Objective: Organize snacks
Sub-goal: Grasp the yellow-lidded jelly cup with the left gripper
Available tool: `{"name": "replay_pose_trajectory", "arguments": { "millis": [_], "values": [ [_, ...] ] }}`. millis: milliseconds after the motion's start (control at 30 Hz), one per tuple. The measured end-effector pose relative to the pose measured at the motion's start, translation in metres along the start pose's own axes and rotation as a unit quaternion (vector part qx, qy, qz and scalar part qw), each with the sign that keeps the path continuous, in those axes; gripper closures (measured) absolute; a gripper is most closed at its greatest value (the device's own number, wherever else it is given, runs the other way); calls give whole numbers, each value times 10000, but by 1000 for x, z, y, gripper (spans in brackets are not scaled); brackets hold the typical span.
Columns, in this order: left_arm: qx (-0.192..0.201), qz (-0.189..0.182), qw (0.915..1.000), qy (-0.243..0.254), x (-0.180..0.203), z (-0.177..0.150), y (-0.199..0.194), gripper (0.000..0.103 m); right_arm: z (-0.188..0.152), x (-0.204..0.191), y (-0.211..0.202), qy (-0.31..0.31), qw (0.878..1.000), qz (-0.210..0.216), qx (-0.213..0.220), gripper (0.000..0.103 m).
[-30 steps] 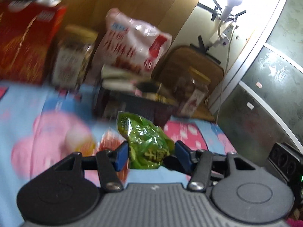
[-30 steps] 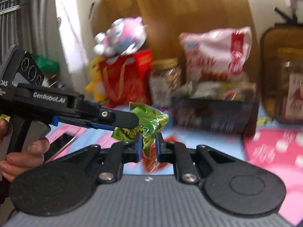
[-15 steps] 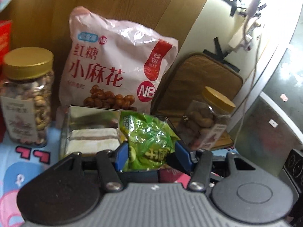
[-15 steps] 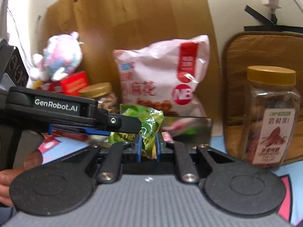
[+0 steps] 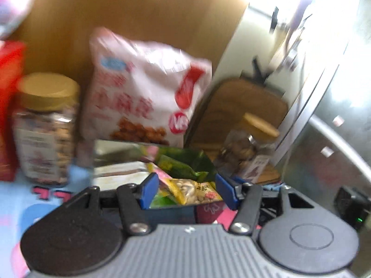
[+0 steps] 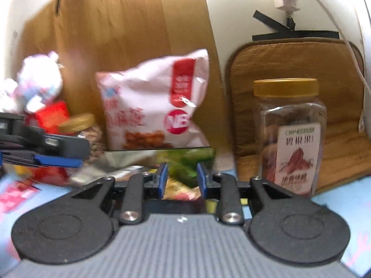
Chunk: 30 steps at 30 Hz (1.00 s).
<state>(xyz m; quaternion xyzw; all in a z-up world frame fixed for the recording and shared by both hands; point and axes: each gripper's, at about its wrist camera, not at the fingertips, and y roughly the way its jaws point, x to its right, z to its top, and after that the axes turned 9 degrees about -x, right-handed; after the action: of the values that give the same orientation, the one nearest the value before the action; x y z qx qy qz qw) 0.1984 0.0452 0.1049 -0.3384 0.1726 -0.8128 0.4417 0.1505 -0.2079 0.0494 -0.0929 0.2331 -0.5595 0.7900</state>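
1. Up close, the left gripper has its blue jaws spread apart, having just been opening a little. The green snack packet sits past the fingertips, free of both pads, lying in the container.
2. Likewise, the right gripper has just been opening; its jaws stand a moderate way apart, and the green snack packet shows between and beyond them with no pad pressing on it.
3. The packet rests inside a shiny metal tin, on top of a yellow packet of seeds or nuts; a pale wrapped item lies in the tin's left part.
4. In the right wrist view the left gripper's blue finger reaches in from the left edge, just beside the tin.
5. Behind the tin a big white and red snack bag leans against a wooden board.
6. To the left stands a clear jar with a gold lid, filled with nuts, next to a red box.
7. To the right stands another gold-lidded jar, labelled in red and white, in front of a brown cushion.
8. A plush toy sits on the red box at far left in the right wrist view.
9. Everything stands on a light blue cloth with pink cartoon prints.
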Motion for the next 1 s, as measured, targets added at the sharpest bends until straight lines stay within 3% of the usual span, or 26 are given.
{"name": "replay_pose_trajectory", "arguments": {
  "millis": [133,233,267,333,367,467,567,600,633,700,800,900,967,1000],
  "values": [
    [351,464,9975,-395,-38,-43,-68,42,-29,-29,-4,-61,9894,1209,-799,72],
    [227,828,9912,-1010,-70,-74,-89,42,-48,-70,6,-552,9746,1727,-1317,71],
    [161,893,9884,-1220,-80,-85,-92,42,-52,-85,9,-756,9706,1811,-1391,69],
    [33,916,9835,-1561,-96,-102,-94,42,-55,-112,16,-1137,9666,1789,-1438,48],
    [-29,882,9809,-1733,-102,-108,-93,42,-57,-123,20,-1277,9656,1745,-1446,43],
    [-67,683,9763,-2052,-113,-118,-90,41,-61,-153,37,-1690,9609,1583,-1517,40],
    [-41,571,9754,-2131,-113,-118,-88,41,-67,-168,58,-2058,9572,1219,-1629,40],
    [-45,540,9753,-2139,-114,-119,-88,41,-68,-170,65,-2111,9549,1199,-1708,44],
    [-48,527,9752,-2149,-114,-118,-88,41,-70,-169,66,-2109,9537,1224,-1762,54],
    [-21,491,9757,-2137,-114,-124,-95,41,-68,-165,59,-2032,9523,1436,-1769,54],
    [8,403,9781,-2042,-112,-130,-104,41,-71,-158,30,-2215,9355,2019,-1869,54],
    [-140,256,9825,-1842,-103,-137,-108,40,-83,-149,-2,-2728,9052,2495,-2098,54],
    [-309,119,9859,-1642,-92,-144,-106,37,-92,-139,-22,-2918,8972,2542,-2129,53],
    [-402,58,9879,-1495,-85,-148,-103,37,-96,-134,-29,-2951,8994,2450,-2097,53]
  ]
}}
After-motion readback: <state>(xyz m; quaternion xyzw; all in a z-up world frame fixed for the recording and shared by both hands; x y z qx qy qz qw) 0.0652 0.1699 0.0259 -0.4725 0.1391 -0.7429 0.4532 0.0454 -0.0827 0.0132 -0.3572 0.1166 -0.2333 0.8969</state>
